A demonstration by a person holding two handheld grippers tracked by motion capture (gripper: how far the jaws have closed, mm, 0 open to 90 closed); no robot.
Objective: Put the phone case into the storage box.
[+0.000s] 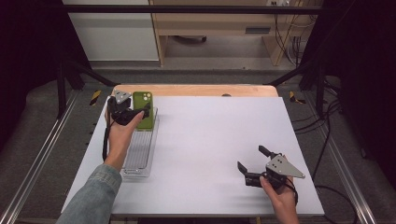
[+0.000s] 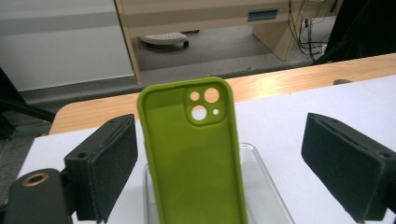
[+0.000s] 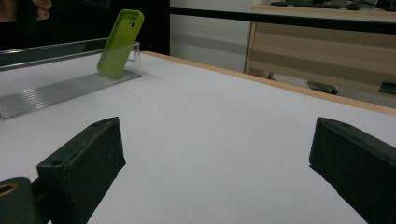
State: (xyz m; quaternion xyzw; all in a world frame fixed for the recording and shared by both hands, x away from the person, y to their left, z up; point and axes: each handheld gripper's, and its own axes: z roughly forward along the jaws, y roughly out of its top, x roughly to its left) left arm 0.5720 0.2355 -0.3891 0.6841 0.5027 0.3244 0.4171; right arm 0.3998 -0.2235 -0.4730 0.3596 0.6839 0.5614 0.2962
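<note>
On the far left part of the white table (image 1: 210,140), seen from up high, a green phone case (image 1: 144,109) stands in a clear tray (image 1: 140,154), at the tray's far end. Its long side points up and it leans back a little. The left gripper (image 1: 140,113) sits right at the case, while the right gripper (image 1: 252,163) waits well apart near the front right corner, so the left hand is much nearer. Looking along the left gripper, the phone case (image 2: 194,154) stands straight ahead between the two black jaws, and there is a gap on each side, so the jaws are let go and nothing is held. From the right gripper, the phone case (image 3: 119,44) looks small and far off to the left, leaning on the tray's end wall (image 3: 135,58), and this gripper's jaws are spread wide with nothing between them but bare table (image 3: 224,140).
</note>
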